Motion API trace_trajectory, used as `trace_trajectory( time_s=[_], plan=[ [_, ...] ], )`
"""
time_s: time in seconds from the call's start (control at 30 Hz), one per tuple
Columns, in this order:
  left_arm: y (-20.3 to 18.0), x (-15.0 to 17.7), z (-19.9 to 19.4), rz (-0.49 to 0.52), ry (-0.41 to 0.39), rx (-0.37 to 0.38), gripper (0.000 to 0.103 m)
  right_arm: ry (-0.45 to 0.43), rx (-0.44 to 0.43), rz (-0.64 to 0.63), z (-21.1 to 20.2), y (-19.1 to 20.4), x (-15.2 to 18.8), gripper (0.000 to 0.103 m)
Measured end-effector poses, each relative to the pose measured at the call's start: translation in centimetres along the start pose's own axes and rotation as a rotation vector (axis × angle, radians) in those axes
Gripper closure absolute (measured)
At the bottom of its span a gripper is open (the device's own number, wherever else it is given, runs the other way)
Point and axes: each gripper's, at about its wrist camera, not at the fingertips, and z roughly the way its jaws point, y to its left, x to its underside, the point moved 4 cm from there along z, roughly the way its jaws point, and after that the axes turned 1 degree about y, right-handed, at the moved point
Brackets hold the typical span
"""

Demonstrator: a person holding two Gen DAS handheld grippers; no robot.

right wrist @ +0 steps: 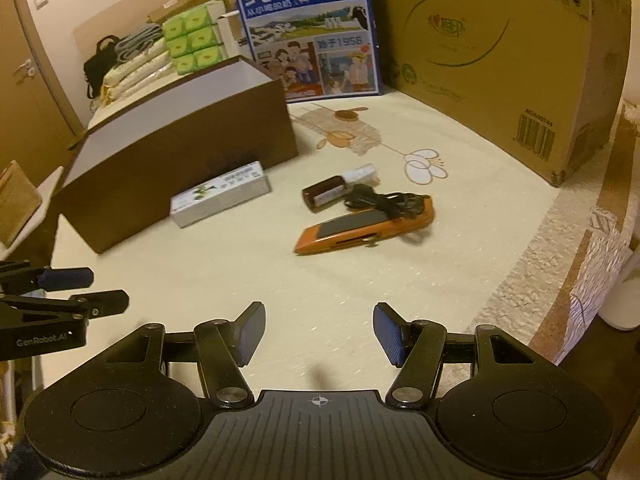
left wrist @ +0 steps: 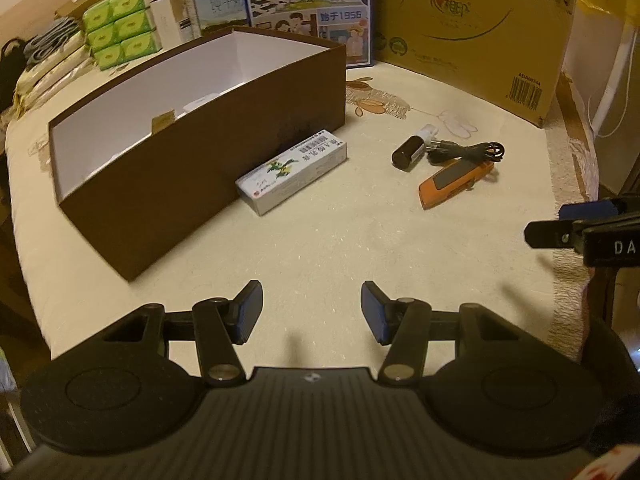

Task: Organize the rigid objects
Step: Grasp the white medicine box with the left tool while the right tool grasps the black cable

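While both grippers hover above the cloth-covered desk (left wrist: 320, 248), neither holds anything: the left gripper (left wrist: 312, 312) and the right gripper (right wrist: 319, 334) each show jaws standing apart with only bare cloth between the blue pads. The loose items lie ahead of both. A white carton (left wrist: 292, 172) rests on its long face, touching or just beside the front wall of the open brown box (left wrist: 180, 168), its long axis running diagonally, near end to the left and far end to the right in the left wrist view. To the right, well apart from the carton, a small cluster sits together: a dark bottle (right wrist: 325, 194), a coiled black cable (right wrist: 384, 200), and an orange device (right wrist: 364, 228) whose long axis lies nearly crosswise to the right jaws, with the cable draped over its far end. Judged from both views, the carton lies nearly straight ahead of the left gripper, while the orange device lies straight ahead of the right gripper, which is the nearer one to that cluster. The brown box, already holding a few pale objects, appears to be the destination.
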Motion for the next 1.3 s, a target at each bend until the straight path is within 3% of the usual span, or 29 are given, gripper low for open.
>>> trace_trajectory(
  time_s=[0.5,0.83,1.0,1.03,1.07,1.13,1.3],
  plan=[
    [2.3,-3.9,6.1,0.088,-0.056,0.013,0.053,-0.06,0.069,-0.094,4.7,-3.1,-4.6,0.046],
    [4.6,-5.1,11.2,0.033,-0.013,-0.031,0.053,-0.081,0.112,-0.181,8.9,-3.9,-7.1,0.046],
    [4.3,-5.4,12.8,0.0,-0.016,-0.01,0.053,-0.064,0.143,-0.215,10.7,-4.1,-6.9,0.047],
    [4.1,-5.4,12.9,-0.001,-0.019,-0.004,0.053,-0.062,0.155,-0.219,10.9,-4.2,-6.8,0.055],
    [3.8,-5.4,13.1,0.0,-0.02,0.001,0.053,-0.055,0.159,-0.222,11.0,-4.3,-6.6,0.071],
    [3.2,-5.4,13.3,0.007,-0.023,0.013,0.053,-0.025,0.142,-0.199,11.0,-4.5,-6.3,0.083],
    [0.9,-5.3,13.0,0.033,-0.03,0.09,0.053,-0.009,0.101,-0.12,10.1,-4.4,-5.4,0.085]
  ],
)
